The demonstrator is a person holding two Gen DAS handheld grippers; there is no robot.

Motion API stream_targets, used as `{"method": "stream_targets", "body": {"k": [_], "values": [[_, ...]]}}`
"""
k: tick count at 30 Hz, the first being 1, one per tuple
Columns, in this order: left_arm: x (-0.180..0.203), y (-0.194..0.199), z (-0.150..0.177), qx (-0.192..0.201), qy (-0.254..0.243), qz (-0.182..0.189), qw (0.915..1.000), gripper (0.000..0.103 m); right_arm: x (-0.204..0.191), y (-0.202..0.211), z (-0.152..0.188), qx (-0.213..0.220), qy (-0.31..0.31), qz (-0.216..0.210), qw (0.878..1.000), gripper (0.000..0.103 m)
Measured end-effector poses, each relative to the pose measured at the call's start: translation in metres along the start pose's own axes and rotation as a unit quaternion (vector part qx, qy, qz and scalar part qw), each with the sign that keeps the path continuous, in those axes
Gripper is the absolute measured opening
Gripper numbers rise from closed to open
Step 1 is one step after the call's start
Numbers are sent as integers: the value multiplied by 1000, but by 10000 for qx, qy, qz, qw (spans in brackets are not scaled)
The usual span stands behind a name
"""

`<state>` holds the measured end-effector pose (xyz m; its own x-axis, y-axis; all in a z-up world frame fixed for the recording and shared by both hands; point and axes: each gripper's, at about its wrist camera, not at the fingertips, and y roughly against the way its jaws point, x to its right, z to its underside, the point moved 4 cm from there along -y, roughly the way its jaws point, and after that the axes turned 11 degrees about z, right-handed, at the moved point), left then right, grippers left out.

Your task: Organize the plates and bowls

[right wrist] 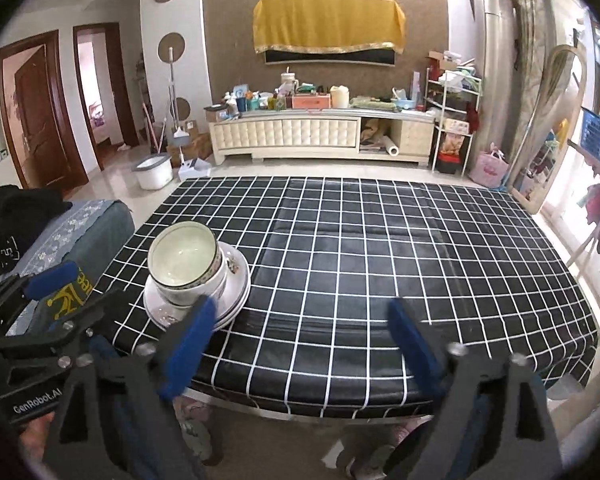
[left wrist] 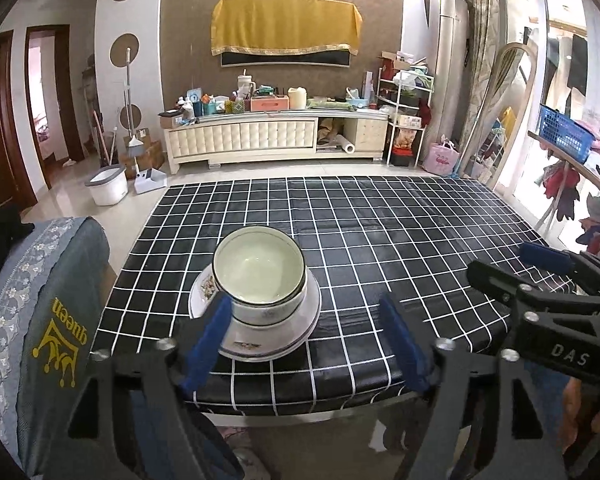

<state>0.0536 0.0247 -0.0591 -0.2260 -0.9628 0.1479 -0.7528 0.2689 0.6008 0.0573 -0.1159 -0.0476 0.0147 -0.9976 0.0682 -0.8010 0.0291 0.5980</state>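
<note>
Blue-padded left tool [left wrist: 304, 336] and right tool [right wrist: 300, 344] hung released, holding nothing, at the near edge of the checked surface [left wrist: 380, 240]. Just beyond, nested bowls [left wrist: 259, 276] sat on stacked plates [left wrist: 256, 344]. Stacking looked finished; withdrawing straight back would avoid nudging the pile.

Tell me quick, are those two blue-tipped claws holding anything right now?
Left gripper: open, holding nothing, short of the stacked bowls.
Right gripper: open, holding nothing.
</note>
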Motion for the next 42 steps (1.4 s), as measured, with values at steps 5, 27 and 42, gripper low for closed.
{"method": "stream_targets", "body": {"k": [5, 27, 42], "values": [[11, 14, 4, 59, -84, 56, 9999, 77, 5, 17, 2, 226, 32, 112, 9997, 99], [37, 44, 12, 364, -266, 85, 9989, 77, 18, 43, 14, 519, -56, 279, 9982, 103], [40, 50, 13, 426, -336, 46, 9985, 77, 19, 47, 16, 408, -78, 229, 9989, 103]]}}
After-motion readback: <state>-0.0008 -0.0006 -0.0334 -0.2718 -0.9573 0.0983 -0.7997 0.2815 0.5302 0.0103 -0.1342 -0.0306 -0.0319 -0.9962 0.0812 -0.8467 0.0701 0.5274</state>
